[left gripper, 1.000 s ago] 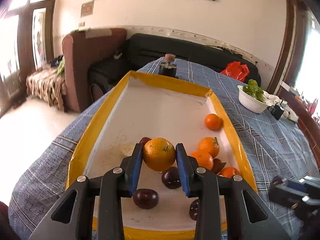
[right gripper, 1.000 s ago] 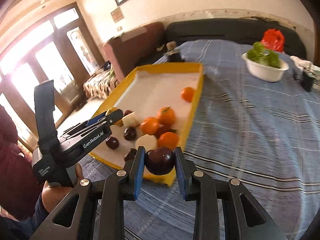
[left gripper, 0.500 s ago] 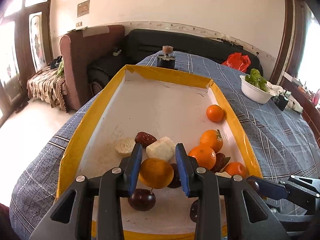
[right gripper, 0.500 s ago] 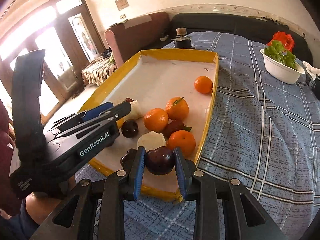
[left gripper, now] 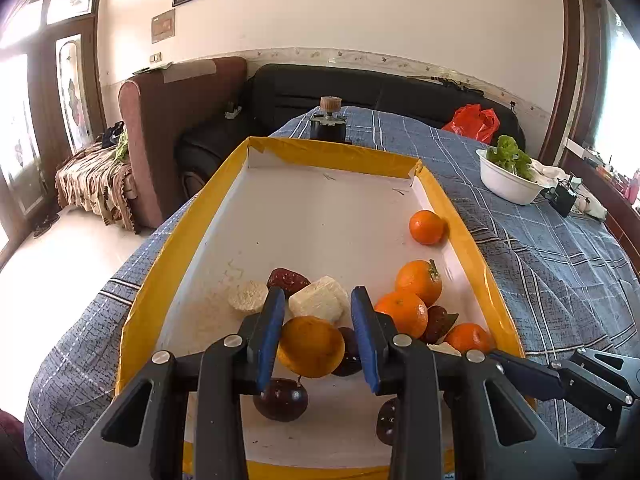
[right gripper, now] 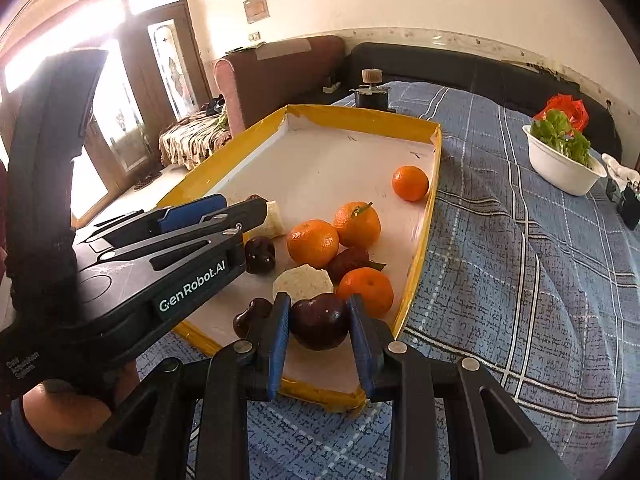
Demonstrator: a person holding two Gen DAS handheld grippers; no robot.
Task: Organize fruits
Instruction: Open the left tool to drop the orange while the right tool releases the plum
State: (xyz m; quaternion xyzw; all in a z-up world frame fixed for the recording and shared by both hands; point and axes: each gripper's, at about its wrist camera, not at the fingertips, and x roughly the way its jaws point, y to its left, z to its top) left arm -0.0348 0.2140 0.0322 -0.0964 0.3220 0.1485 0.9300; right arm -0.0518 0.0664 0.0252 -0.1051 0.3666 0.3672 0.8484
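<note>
Both grippers clamped on fruit over the near end of the yellow-rimmed tray.

Left gripper (left gripper: 318, 338) grasps an orange (left gripper: 311, 346) between its blue pads, above the tray's (left gripper: 168, 264) near end, left of centre; a dark plum (left gripper: 281, 399) lies on the tray floor just below it. Right gripper (right gripper: 319, 326) grasps a dark plum (right gripper: 319, 321) over the near right corner of the tray (right gripper: 418, 240). Loose on the tray: three oranges (left gripper: 420, 282) clustered along the right edge with a dark red fruit (left gripper: 438, 322) among them, one orange (left gripper: 426, 227) alone further up the right edge, white chunks (left gripper: 319, 300) and a red date (left gripper: 287, 280) mid-tray near the left gripper's tips. Tray sits on a blue checked cloth (right gripper: 520, 280); white bowl of greens (right gripper: 562, 160) near the cloth's far right edge.
</note>
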